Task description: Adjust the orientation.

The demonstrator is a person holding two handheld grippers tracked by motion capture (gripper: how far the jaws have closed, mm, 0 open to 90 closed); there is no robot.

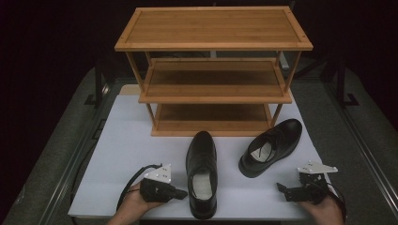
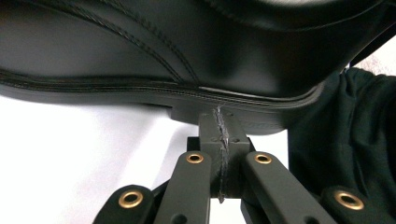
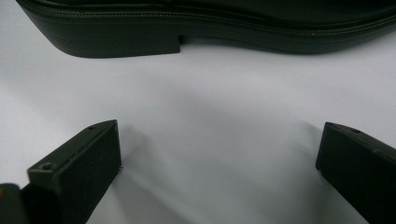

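Hands come in at the table's near edge, each holding a gripper. Left gripper has its 2 jaws pressed together with nothing between them, tips just beside the heel side of the near black shoe, which lies toe pointing away. Right gripper has its jaws spread wide and empty, with the second shoe lying angled beyond them, apart from the tips. Farther back stands a 3-tier wooden rack, bare.
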